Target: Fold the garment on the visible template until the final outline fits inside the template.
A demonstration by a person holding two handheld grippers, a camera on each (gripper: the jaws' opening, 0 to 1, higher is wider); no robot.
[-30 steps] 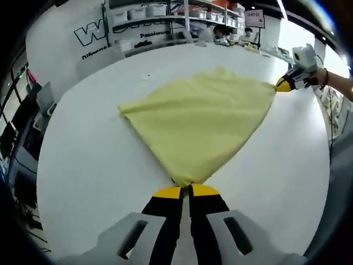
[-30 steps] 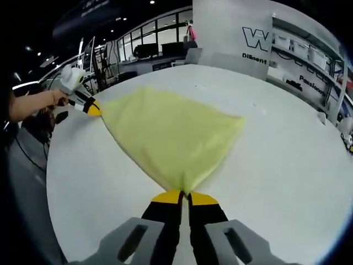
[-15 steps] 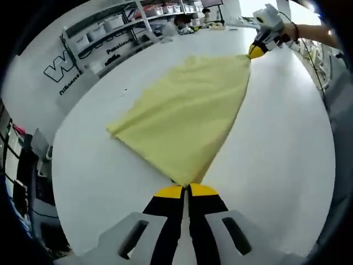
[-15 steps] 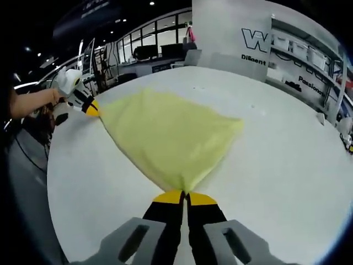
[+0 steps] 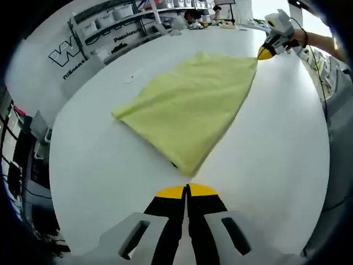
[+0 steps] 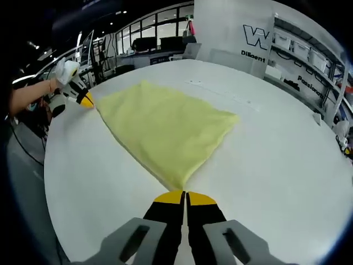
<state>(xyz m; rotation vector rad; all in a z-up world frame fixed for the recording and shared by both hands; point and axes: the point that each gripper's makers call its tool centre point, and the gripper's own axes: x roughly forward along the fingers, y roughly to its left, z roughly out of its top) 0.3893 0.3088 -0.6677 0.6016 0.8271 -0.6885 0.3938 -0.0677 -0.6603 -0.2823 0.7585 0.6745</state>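
Note:
The yellow garment (image 5: 190, 105) lies flat on the white table (image 5: 99, 165) as a folded, roughly triangular shape. My left gripper (image 5: 186, 190) is shut with nothing in it, a short gap of bare table away from the garment's near corner. In the right gripper view the garment (image 6: 165, 127) tapers to a corner that ends right at my right gripper (image 6: 185, 194). Its jaws are shut, and no cloth is bunched between them. The right gripper (image 5: 266, 52), held by a hand, sits at the garment's far corner. The left gripper (image 6: 84, 99) sits just off the opposite corner.
Shelves with white bins (image 5: 118, 16) and a wall with lettering stand behind the table. People sit at the far end (image 5: 190, 14). Dark floor and equipment lie past the table's left edge (image 6: 33, 121). Bare white tabletop surrounds the garment.
The garment's corners were bunched into both grippers' jaws; now the cloth lies flat. My left gripper has let go and drawn back from its corner. The cloth at my right gripper has lost its pucker.

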